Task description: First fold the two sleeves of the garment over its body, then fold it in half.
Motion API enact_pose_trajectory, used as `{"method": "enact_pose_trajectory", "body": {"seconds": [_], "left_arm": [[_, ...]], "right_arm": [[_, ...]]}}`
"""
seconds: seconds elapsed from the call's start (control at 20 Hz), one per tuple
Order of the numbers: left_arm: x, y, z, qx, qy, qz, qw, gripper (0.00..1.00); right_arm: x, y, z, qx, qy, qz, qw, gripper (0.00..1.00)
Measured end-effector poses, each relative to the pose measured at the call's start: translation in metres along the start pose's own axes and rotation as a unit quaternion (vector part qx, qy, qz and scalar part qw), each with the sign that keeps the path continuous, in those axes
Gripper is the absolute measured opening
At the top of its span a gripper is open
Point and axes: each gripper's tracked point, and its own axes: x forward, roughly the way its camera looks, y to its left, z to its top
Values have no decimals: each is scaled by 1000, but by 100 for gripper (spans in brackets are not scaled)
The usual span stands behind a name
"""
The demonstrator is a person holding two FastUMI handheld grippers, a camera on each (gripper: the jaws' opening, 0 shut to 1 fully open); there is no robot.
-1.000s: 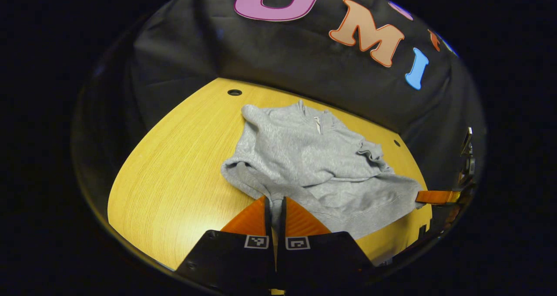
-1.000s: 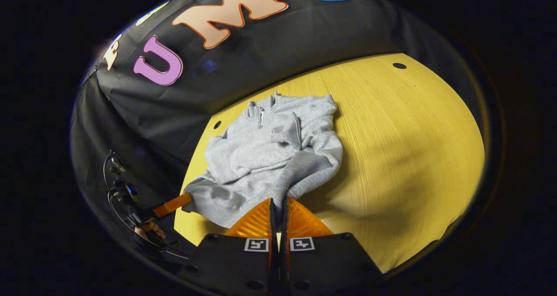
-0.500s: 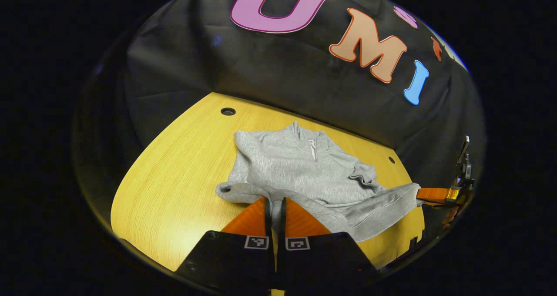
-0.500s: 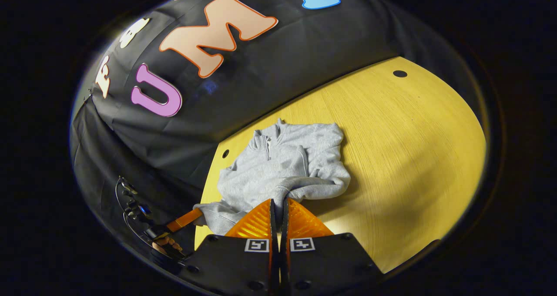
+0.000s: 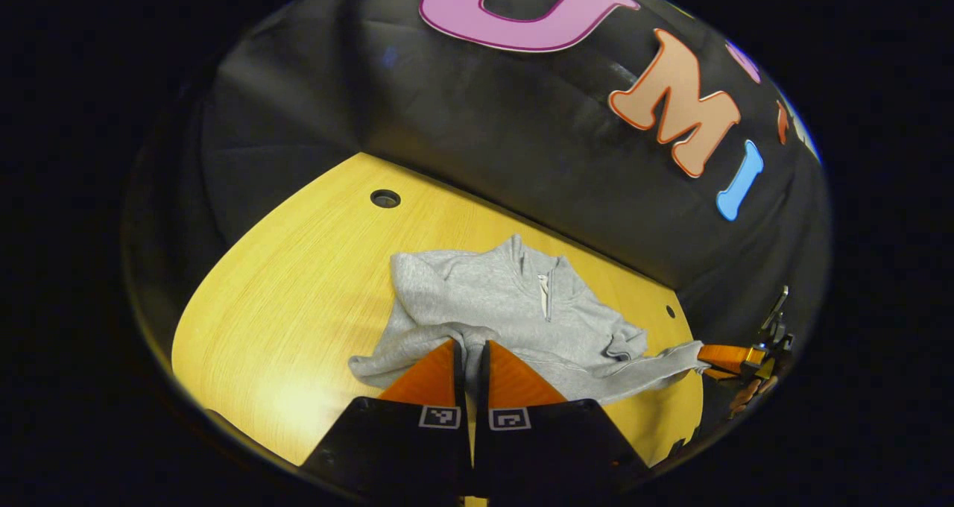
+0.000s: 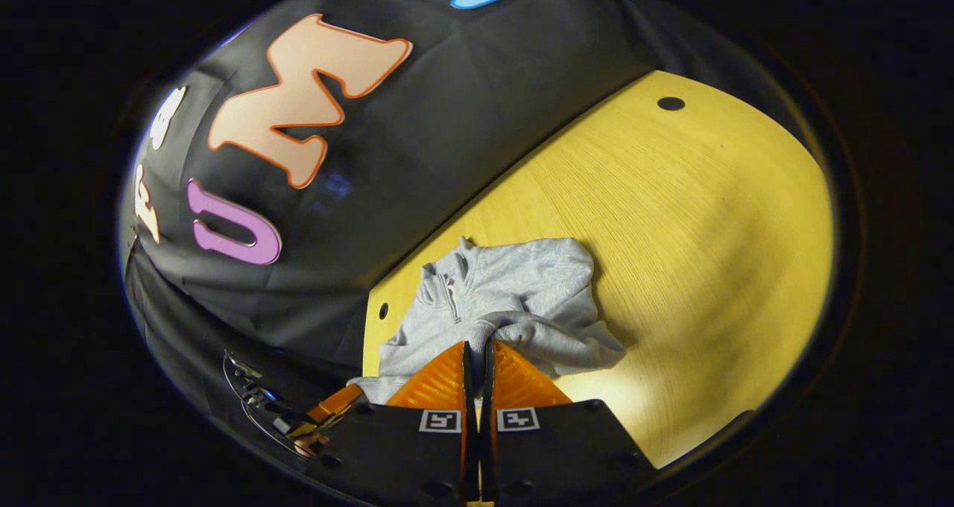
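Note:
A grey zip-neck sweatshirt lies on the yellow wooden table, collar toward the booth wall, sleeves folded in over the body. My left gripper is shut on the hem at one bottom corner, lifted over the body. In the right gripper view the same sweatshirt shows, and my right gripper is shut on the other hem corner. The right gripper shows at the far right of the left gripper view; the left gripper shows low left in the right gripper view.
The table has small round holes near its back edge. Black cloth wall rises just behind the collar. Bare wood spreads to the left of the garment in the left gripper view and to the right in the right gripper view.
Both grippers have carried the hem forward toward the collar. The visible garment has shortened as its lower half comes over the upper half.

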Motion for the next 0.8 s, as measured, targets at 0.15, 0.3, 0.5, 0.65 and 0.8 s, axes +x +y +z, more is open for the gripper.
{"method": "enact_pose_trajectory", "body": {"seconds": [0.15, 0.3, 0.5, 0.65, 0.8], "left_arm": [[28, 13, -7, 2, 24, 13, 1000, 0], [48, 25, -13, 2, 42, 35, 998, 2], [59, 28, -10, 37, 46, 48, 997, 8], [62, 26, -1, 55, 31, 52, 997, 24], [64, 22, 13, 69, 1, 59, 996, 70]], "right_arm": [[32, -11, 2, 25, 9, -19, 999, 3], [54, -17, 2, 34, 11, -35, 999, 4], [71, -26, 0, 28, 11, -56, 998, 7], [77, -20, 14, 28, -14, -53, 998, 36], [76, -20, 37, 1, -62, -62, 996, 98]]}}
